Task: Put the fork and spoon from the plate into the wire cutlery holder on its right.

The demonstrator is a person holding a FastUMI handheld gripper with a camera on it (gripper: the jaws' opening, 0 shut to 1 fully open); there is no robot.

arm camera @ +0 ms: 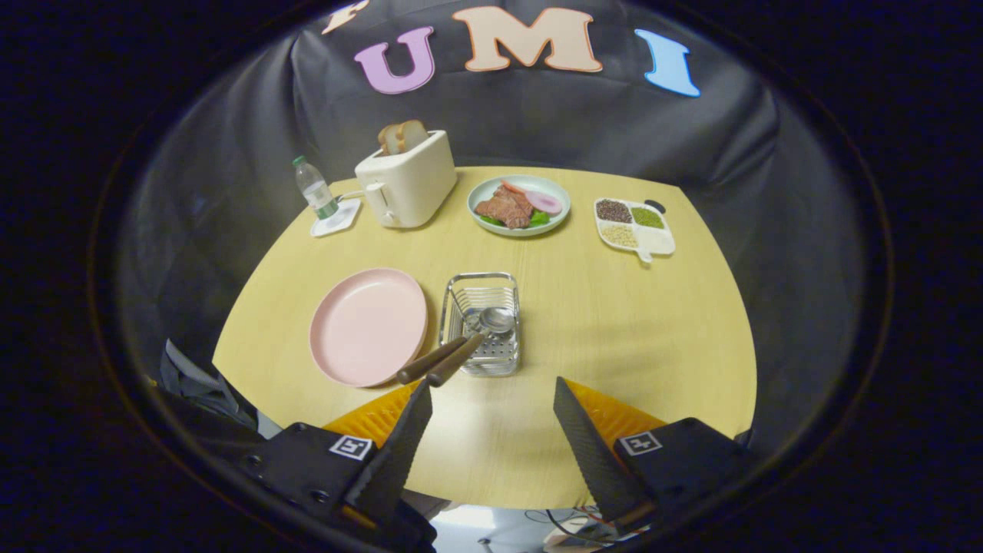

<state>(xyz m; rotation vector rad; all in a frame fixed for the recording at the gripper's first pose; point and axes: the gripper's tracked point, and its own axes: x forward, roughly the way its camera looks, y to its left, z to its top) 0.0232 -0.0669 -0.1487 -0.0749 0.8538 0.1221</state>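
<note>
fork and spoon (453, 355) | brown handles, leaning in wire holder (481, 322) | tongs (491, 399) apart

Tool (491, 418): fingers stood wide apart, holding nothing, above the near edge of the worktop (614, 322).
Pink plate (367, 326): lay bare just beyond the left finger, left of the holder.
Wire cutlery holder (482, 322): stood just right of the plate, ahead of the fingers.
Spoon (476, 332): bowl in the holder, brown handle leaning out over its near-left rim.
Fork (431, 359): handle lay beside the spoon's; its head was hard to make out.
Far side: toaster (407, 184) with bread, water bottle (315, 188), food plate (519, 204), divided tray (634, 227).
</note>
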